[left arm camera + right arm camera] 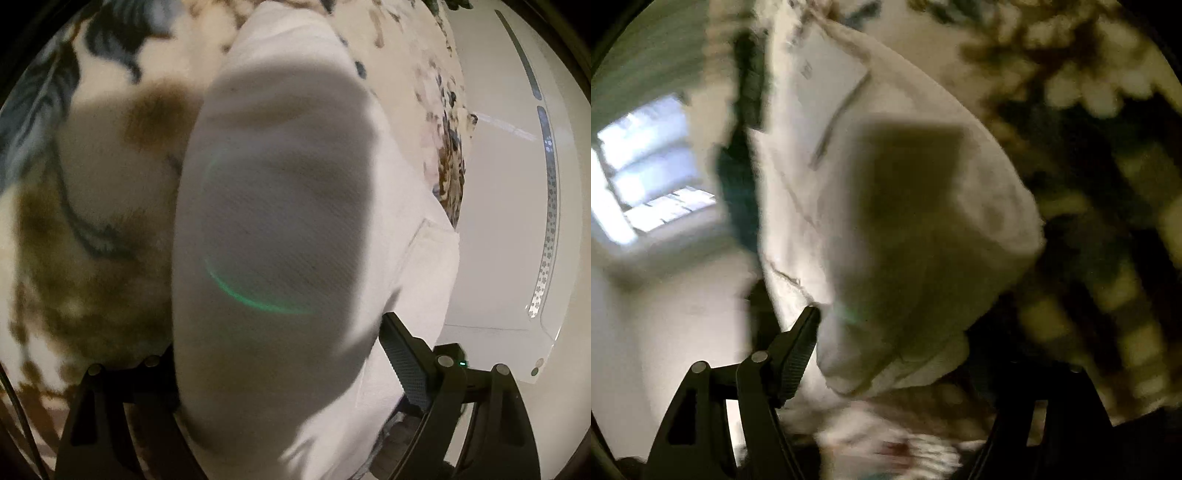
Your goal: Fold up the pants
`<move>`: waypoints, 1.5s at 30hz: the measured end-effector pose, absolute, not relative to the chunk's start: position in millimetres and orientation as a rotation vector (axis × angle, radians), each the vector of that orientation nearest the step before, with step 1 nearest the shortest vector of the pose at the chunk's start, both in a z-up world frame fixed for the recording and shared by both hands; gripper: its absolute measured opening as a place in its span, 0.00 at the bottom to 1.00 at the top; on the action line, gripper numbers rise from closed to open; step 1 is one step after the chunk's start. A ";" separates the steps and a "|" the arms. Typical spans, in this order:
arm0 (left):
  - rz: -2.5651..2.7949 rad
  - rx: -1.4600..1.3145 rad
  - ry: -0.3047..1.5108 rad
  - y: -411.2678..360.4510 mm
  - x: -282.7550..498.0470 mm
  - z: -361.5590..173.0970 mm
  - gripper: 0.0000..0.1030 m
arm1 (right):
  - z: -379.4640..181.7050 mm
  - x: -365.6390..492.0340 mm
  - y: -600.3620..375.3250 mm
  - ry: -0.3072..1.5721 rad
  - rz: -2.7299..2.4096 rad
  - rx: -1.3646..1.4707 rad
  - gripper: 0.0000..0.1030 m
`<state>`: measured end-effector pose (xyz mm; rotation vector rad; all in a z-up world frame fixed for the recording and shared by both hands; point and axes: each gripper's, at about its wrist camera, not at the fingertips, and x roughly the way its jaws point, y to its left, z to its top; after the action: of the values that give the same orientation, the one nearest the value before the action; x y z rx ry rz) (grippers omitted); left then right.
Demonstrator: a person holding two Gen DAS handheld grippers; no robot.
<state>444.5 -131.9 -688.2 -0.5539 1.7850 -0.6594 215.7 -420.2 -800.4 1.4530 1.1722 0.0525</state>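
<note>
- Left gripper (280,373): black two-finger tool, jaws spread wide. Only the right-hand finger (404,362) shows clearly, its ribbed pad facing inward; the other finger is hidden behind cloth.
- Between those jaws: a broad folded length of white woven cloth, the pants (273,206), running from close under the camera away forward. The visible pad stands just beside the cloth edge; whether it presses cannot be told. No pinch seen, so I read the tool as released.
- A dark rounded shadow and a thin green arc of light lie on the cloth ahead of the left gripper.
- Beyond and to the left of the pants: a fleecy cream blanket with brown and blue floral print (92,184), the pants lying on it.
- Far right of the left gripper: a smooth white panel with a grey patterned strip (546,206).
- Right gripper (905,354): jaws apart, released. Left finger (798,350) sharp, its tip touching or just beside the cloth edge; the right finger is lost in dark blur.
- Ahead of it: the pants (894,229) bunched in a thick fold, a seam visible further ahead, all motion-blurred.
- Right of the fold: dark-patterned blanket (1089,184). Far left: a bright window (646,166) in a pale wall.
</note>
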 end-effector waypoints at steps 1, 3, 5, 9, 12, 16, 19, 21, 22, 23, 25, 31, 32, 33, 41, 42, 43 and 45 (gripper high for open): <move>-0.663 -0.555 1.785 -132.1 445.5 -688.3 0.86 | -806.5 213.8 -418.9 1.156 0.056 1.484 0.74; -0.679 -0.546 1.762 -134.5 446.7 -685.5 0.82 | -811.3 211.7 -416.1 1.125 0.068 1.523 0.76; -0.708 -0.532 1.722 -135.3 445.8 -678.4 0.70 | -812.9 214.3 -410.6 1.105 0.062 1.528 0.76; -0.742 -0.534 1.670 -127.4 444.2 -657.3 0.40 | -803.0 212.5 -397.9 1.074 0.008 1.535 0.48; -0.780 -0.540 1.636 -124.9 443.2 -636.1 0.32 | -781.9 204.9 -389.9 1.043 -0.021 1.519 0.42; -0.841 -0.537 1.612 -124.8 450.3 -599.9 0.29 | -729.6 205.0 -380.7 0.992 -0.014 1.449 0.40; -0.883 -0.519 1.589 -121.6 457.6 -569.4 0.29 | -685.6 211.3 -381.9 0.957 -0.003 1.388 0.39; -0.906 -0.512 1.570 -128.1 467.9 -545.7 0.29 | -657.4 213.7 -393.8 0.928 0.007 1.370 0.39; -0.913 -0.509 1.557 -125.9 472.5 -535.5 0.29 | -643.6 213.5 -401.7 0.915 0.008 1.357 0.39; -0.917 -0.509 1.545 -124.9 477.2 -527.9 0.29 | -630.6 215.9 -405.6 0.901 0.015 1.339 0.39; -0.927 -0.517 1.514 -131.8 496.8 -506.4 0.29 | -605.1 229.6 -411.3 0.874 0.032 1.303 0.39; -0.938 -0.518 1.405 -166.4 592.5 -446.6 0.29 | -548.7 313.7 -443.8 0.794 0.098 1.275 0.39; -0.937 -0.516 1.381 -176.4 619.4 -435.2 0.29 | -538.8 339.9 -452.0 0.774 0.115 1.264 0.39; -0.934 -0.511 1.364 -181.4 637.3 -427.9 0.29 | -532.2 358.9 -457.7 0.759 0.125 1.258 0.39; -0.930 -0.497 1.241 -239.8 851.6 -398.6 0.29 | -497.5 592.8 -518.9 0.655 0.211 1.165 0.39; -0.939 -0.494 1.237 -247.0 881.0 -402.6 0.29 | -492.9 624.5 -525.3 0.648 0.216 1.144 0.39; -0.950 -0.488 1.238 -253.8 907.8 -408.2 0.29 | -495.5 654.8 -532.5 0.640 0.223 1.127 0.39; -0.962 -0.472 1.233 -266.4 959.9 -423.4 0.29 | -498.3 709.3 -543.1 0.624 0.225 1.087 0.39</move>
<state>959.9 -266.4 -423.4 -0.4721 1.2335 -0.9618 709.3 -543.1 -498.3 1.0869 0.6236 0.2253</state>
